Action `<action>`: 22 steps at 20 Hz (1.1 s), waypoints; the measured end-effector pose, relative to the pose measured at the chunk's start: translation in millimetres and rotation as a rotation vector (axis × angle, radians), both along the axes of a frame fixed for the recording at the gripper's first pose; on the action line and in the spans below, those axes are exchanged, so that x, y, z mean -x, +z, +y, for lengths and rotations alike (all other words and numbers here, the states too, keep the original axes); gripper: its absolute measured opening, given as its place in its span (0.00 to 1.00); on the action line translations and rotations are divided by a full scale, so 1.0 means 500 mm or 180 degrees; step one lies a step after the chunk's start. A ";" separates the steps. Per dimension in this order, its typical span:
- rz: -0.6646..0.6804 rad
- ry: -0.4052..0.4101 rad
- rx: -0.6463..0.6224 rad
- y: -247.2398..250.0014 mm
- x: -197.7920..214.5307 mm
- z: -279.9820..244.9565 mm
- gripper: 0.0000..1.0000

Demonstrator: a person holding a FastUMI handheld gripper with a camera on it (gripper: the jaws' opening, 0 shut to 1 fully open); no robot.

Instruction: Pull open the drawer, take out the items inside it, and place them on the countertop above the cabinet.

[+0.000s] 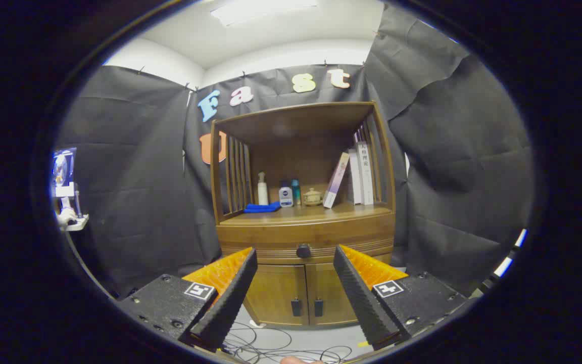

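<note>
My gripper [295, 253] is spread wide and holds nothing; the two fingers [230, 293] stand well apart with open air between them. Beyond them stands a brown wooden cabinet [305, 222], and I am well back from it.

The drawer [306, 236] is the wide, shallow band of wood just under the countertop [316, 213]. It sits flush with the cabinet front, fully closed. Its face bows slightly outward, is plain and smooth on top, and carries a strip of fine horizontal grooves along its lower edge. A single round dark knob [303, 251] sits at the middle of that strip, and it shows right in the gap between my fingertips, though far ahead of them. What lies inside the drawer I cannot tell.

Below the drawer are two cabinet doors [301, 296], each with a small dark pull near the centre seam.

On the countertop, under a wooden top shelf with slatted sides, lie a folded blue cloth [262, 207], a white spray bottle [262, 189], a small white bottle with a dark label [286, 196], a teal bottle [296, 191] and a small lidded ceramic pot [312, 197]. To their right one book leans against several upright books [360, 174].

Loose cables [271, 344] trail over the pale floor in front of the cabinet.
</note>
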State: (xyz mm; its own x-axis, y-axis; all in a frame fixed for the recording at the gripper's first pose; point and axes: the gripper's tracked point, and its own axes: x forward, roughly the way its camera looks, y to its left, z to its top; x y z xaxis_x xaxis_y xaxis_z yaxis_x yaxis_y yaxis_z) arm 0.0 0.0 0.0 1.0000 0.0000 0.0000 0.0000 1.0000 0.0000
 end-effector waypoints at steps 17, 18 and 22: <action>-0.0014 0.0077 -0.0014 0.016 -0.036 0.031 0.99; -0.0017 0.0074 0.0001 0.016 -0.041 0.029 0.99; 0.0056 0.0024 0.0049 -0.004 -0.073 0.025 0.99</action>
State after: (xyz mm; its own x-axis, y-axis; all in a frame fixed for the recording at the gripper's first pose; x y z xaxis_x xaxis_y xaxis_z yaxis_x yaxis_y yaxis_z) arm 36.4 12.6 -2.0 0.9998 0.0073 -0.0177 -0.0076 0.9999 -0.0152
